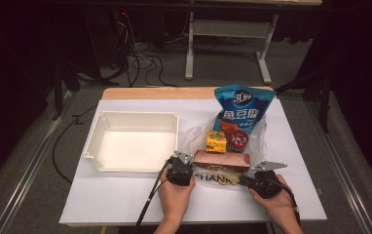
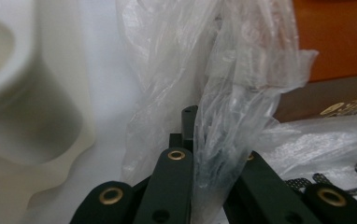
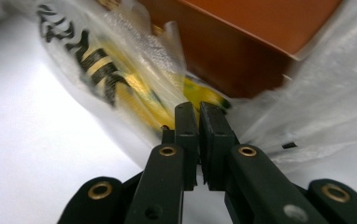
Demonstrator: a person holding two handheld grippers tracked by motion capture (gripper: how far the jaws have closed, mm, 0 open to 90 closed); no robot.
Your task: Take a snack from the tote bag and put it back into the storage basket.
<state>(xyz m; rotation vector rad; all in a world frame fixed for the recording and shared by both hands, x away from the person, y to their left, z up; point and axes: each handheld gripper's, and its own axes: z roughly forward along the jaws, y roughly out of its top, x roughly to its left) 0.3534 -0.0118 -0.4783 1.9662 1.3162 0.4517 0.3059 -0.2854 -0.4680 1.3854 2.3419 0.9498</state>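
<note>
**Gripping the bag at both near corners**

Pinching from the bench's near edge, I had the left gripper and right gripper each closed on the plastic bag; beyond lay its brown box, farther the chip packet.

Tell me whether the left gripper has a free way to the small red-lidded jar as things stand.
Probably not. The left gripper is shut on the plastic bag, and the brown box lies between it and the red-lidded jar inside that bag.
</note>
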